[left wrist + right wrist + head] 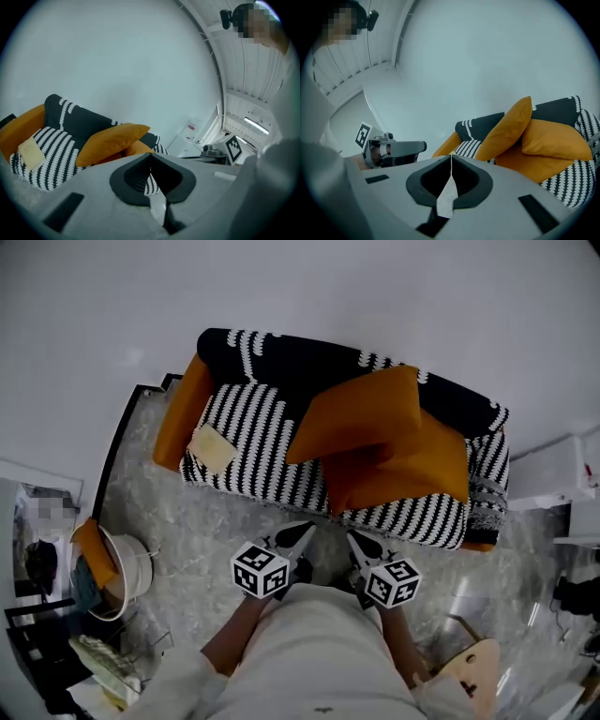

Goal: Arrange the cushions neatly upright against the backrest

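Lying askew on the sofa (248, 427) — orange cushions (361, 413).

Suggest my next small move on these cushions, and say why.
I'd probably open the right gripper and ease it toward the top cushion, at its near edge. Both it and the left gripper are shut, empty and short of the sofa. The other cushions lie piled under the top one, none upright against the backrest.
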`<control>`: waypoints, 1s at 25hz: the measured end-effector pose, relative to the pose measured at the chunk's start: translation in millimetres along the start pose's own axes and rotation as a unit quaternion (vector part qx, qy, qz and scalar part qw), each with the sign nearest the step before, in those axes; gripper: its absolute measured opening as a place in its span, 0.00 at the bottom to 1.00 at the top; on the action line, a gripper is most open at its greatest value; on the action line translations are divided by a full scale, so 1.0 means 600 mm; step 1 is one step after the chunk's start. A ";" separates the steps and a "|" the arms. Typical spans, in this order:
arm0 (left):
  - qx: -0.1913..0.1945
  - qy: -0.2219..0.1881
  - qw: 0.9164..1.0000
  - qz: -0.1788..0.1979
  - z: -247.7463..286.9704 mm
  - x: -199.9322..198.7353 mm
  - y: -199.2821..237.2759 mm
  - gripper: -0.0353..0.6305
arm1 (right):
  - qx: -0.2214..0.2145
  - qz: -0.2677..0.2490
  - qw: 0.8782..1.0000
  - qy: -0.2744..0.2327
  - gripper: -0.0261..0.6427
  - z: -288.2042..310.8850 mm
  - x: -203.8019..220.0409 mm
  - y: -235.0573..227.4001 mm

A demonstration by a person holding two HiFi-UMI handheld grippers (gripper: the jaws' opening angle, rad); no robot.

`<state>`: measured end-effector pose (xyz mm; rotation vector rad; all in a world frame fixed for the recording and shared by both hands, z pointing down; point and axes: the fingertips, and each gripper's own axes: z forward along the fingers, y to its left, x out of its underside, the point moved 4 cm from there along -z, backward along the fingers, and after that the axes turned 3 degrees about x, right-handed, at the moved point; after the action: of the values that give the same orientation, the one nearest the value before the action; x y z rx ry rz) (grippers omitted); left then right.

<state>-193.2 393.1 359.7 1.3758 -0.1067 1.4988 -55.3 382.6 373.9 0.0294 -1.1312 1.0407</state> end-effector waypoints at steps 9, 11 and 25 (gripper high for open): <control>-0.001 -0.021 1.000 0.004 -0.087 -0.053 0.120 0.07 | 0.020 -0.036 0.999 0.014 0.05 0.128 -0.042 0.054; 0.000 -0.016 1.000 0.010 -0.097 -0.054 0.131 0.07 | 0.030 -0.037 0.999 0.018 0.05 0.145 -0.048 0.055; -0.022 0.036 0.999 0.015 -0.091 -0.061 0.222 0.07 | 0.085 -0.094 0.989 0.077 0.06 0.236 -0.099 -0.019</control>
<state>-331.9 347.7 386.4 1.2897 -0.1148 1.5597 -151.8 265.8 402.2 0.1840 -0.8795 0.9517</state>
